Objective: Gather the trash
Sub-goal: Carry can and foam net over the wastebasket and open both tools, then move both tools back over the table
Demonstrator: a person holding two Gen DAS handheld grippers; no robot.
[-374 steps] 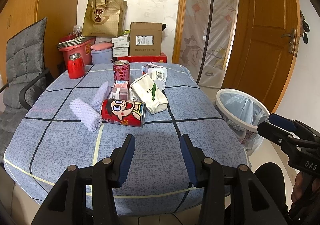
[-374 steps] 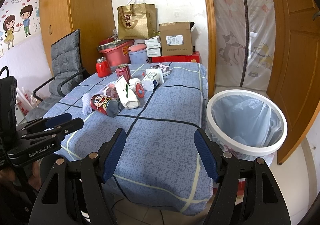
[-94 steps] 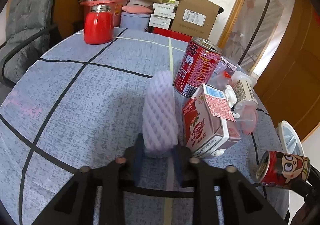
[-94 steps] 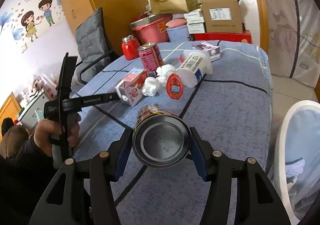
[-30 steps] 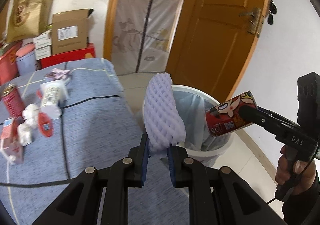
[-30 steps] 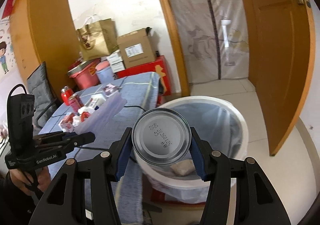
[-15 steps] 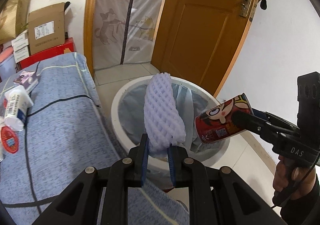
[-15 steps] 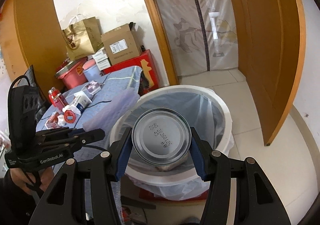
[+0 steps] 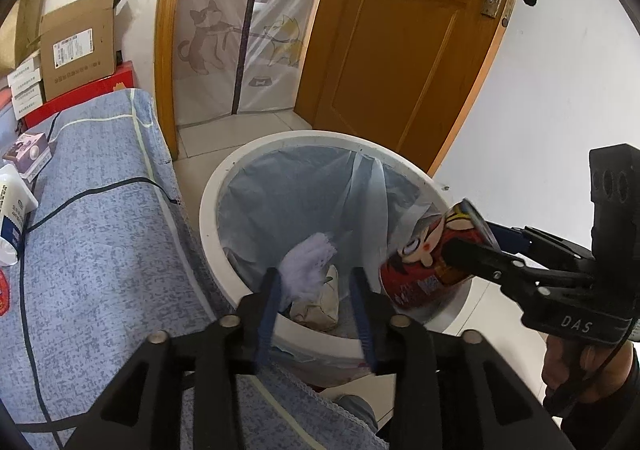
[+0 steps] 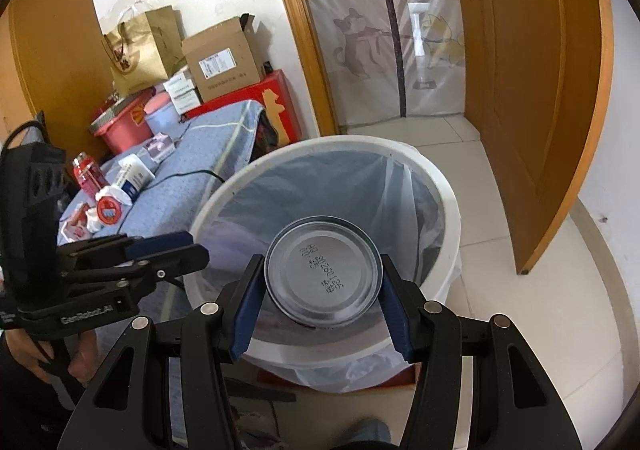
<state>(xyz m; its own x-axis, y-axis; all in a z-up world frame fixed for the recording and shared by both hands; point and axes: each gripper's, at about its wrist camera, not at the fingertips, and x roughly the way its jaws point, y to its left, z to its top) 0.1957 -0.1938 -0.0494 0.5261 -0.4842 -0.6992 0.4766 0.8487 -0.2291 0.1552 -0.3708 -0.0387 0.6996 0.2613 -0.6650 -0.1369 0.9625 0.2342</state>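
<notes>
A white bin (image 9: 224, 186), lined with a pale blue bag, is seen beside the tabletop (image 9: 100, 234); crumpled paper trash (image 9: 320, 306) lies at its bottom. The left gripper (image 9: 316, 286) has just been opened, its fingers spread, and the white foam net (image 9: 306, 264) is seen between them at 11 o'clock, over the bin. The red cartoon-printed can (image 10: 322, 276) is pinched by the right gripper (image 10: 322, 290) above the bin, its silver base facing the camera.

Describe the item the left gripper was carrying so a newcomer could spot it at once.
Find the white trash bin beside the blue-clothed table. Over its opening, between the left gripper's just-opened jaws, sits the foam fruit net: pale lilac, puffy mesh, unlike the red cartoon can alongside.
</notes>
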